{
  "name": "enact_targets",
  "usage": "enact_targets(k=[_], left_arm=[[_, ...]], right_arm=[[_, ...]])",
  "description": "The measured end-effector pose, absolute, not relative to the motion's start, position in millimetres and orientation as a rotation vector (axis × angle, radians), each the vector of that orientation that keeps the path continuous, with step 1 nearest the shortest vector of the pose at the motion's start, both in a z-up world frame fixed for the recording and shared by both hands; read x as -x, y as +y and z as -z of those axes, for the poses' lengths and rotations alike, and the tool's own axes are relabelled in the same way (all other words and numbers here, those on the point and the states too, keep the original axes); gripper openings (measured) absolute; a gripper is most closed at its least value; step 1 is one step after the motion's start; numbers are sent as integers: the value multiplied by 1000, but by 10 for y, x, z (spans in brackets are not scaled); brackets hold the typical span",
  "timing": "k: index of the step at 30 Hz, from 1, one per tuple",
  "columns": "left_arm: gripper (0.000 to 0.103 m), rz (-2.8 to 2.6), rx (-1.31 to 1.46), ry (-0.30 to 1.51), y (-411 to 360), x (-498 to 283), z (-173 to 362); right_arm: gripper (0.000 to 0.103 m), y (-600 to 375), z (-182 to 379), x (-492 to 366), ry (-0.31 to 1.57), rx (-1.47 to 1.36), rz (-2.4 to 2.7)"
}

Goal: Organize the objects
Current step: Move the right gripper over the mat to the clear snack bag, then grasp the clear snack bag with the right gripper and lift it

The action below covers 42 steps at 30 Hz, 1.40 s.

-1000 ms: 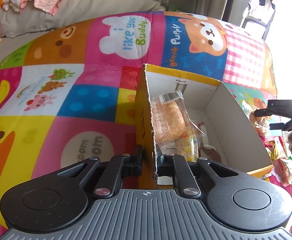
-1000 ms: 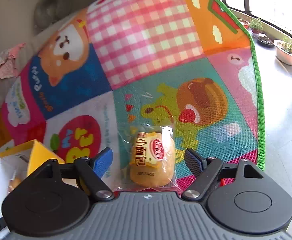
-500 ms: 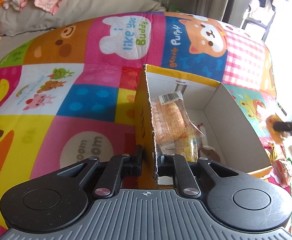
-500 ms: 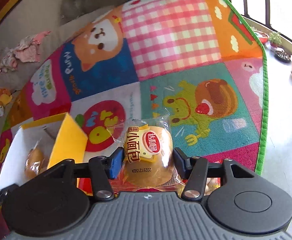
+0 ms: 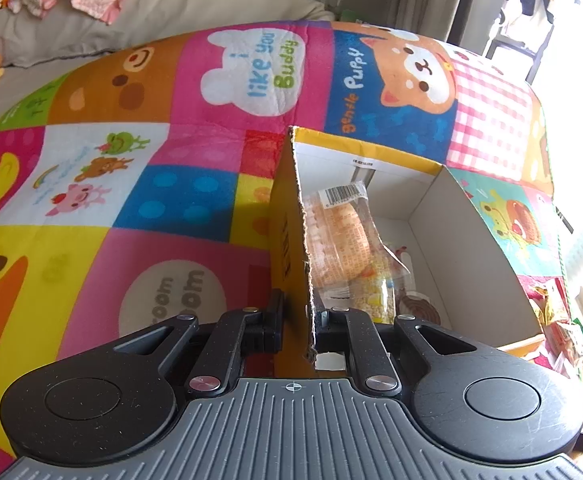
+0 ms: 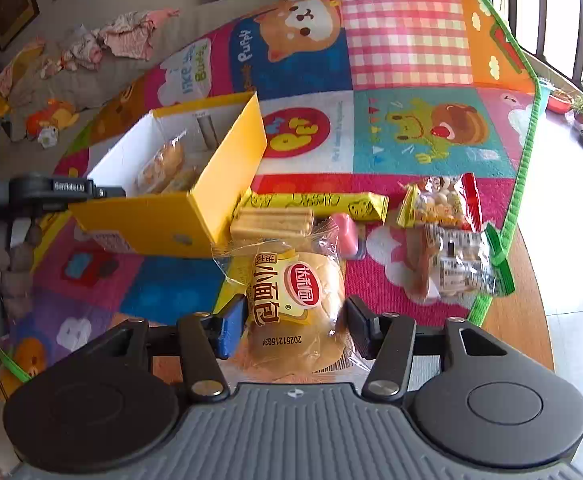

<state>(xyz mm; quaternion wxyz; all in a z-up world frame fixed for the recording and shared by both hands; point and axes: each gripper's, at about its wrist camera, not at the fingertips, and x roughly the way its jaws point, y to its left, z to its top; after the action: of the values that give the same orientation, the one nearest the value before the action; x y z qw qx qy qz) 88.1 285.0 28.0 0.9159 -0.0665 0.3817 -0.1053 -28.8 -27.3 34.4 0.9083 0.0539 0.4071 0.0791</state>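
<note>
Fingers point(image 6: 233, 330) around bread packet point(image 6: 295, 304)

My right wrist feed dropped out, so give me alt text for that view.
The right hand-held gripper holds a plastic-wrapped bread bun with a red label above a colourful cartoon play mat. The open yellow cardboard box sits ahead to the left, the left hand-held gripper clamping its wall; loose wrapped snacks lie right.

My left gripper's point(image 5: 295, 324) fingers point(image 5: 273, 322) cover the yellow box's point(image 5: 471, 240) near corner. I can't make out the snack packets point(image 5: 343, 240) low in the box. In the right view the wrapped bun's point(image 6: 295, 304) lower end sits behind the gripper body, and the hand point(image 6: 15, 268) at far left is blurred.
</note>
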Motion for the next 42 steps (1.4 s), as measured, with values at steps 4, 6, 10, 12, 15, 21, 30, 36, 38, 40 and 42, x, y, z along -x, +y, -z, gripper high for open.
enact_targets(k=[4,6,10,12,15,21,30,36,38,40,42], left_arm=[[14,222,138,784,2854,-882,-279],[14,221,136,785,2852,-883,-279],[14,218,136,787,2849,-886,-279],[14,219,137,787,2849,-888,-280],[14,218,136,787,2849,-888,-279],[14,219,137,788,2848,-888,-280],[14,218,133,790,2850,-889,-271],[14,219,136,790,2855,-887,-273],[14,219,136,790,2855,-884,-273],[14,219,137,791,2855,-885,-273],[14,219,135,791,2856,-884,-272]], right_arm=[[61,-262,-243,414,844,-138,-193],[66,-341,-276,436,813,-165,-196],[70,-631,-347,358,701,-122,-44],[70,-792,-307,239,684,-79,47],[70,-1049,-248,96,672,-98,118],[44,-1588,-96,-120,666,-246,244],[37,-1428,147,78,816,-299,167],[47,-963,-186,322,746,-181,-34],[63,-931,-269,300,712,-149,-37],[72,-918,-299,237,707,-147,-47],[75,-884,-270,151,713,-122,-79]])
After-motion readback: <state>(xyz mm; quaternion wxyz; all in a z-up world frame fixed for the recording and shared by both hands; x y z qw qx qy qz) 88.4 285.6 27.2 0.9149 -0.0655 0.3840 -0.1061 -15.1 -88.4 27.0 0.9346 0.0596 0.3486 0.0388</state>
